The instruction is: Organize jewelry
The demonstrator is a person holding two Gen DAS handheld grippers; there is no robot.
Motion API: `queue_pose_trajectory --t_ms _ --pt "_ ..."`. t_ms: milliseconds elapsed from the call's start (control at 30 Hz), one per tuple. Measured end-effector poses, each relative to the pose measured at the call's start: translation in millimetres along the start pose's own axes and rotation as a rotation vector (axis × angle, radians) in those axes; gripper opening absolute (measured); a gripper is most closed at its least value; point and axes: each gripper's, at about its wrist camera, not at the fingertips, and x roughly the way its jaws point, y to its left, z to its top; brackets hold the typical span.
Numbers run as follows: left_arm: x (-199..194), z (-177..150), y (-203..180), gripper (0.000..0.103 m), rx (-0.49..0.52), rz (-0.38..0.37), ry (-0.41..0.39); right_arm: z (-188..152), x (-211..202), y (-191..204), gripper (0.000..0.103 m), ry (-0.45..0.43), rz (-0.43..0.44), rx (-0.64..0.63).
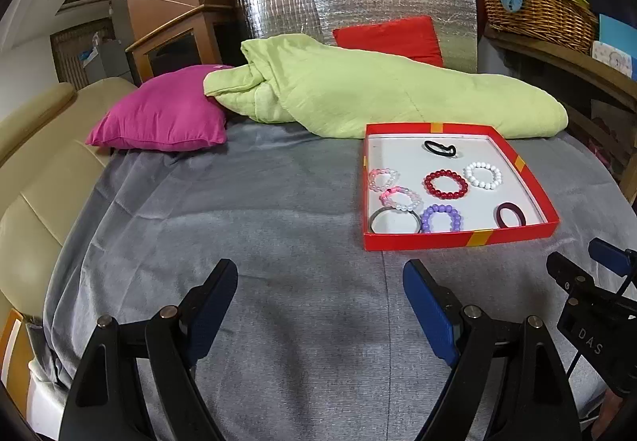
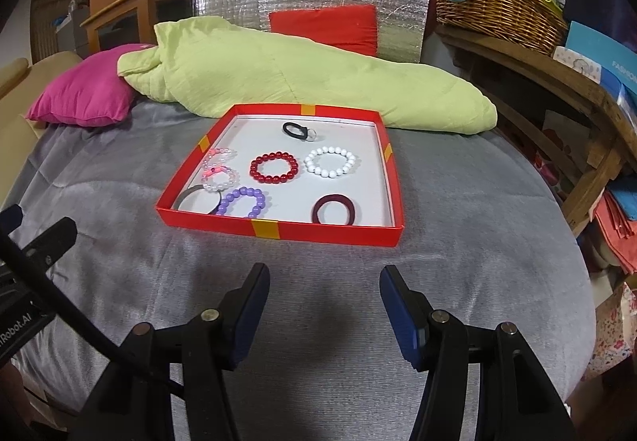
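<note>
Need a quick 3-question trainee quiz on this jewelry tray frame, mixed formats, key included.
1. True or false: the red bead bracelet lies on the grey bedcover outside the red tray.
2. Multiple choice: in the right wrist view, which piece lies nearest the tray's far edge? A) purple bead bracelet B) black hair tie C) dark maroon bangle
3. Fill in: the left hand-held gripper and the right hand-held gripper are both ____ and hold nothing.

Key: 1 false, it lies inside the tray; 2 B; 3 open.
</note>
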Motion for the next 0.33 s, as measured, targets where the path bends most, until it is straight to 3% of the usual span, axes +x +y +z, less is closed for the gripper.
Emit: queue_pose_trajectory --t_ms 333 --pt "3.7 0.3 0.0 0.086 -0.006 0.011 -0.017 3.4 -1.3 -3.8 0.062 -0.006 0.019 0.012"
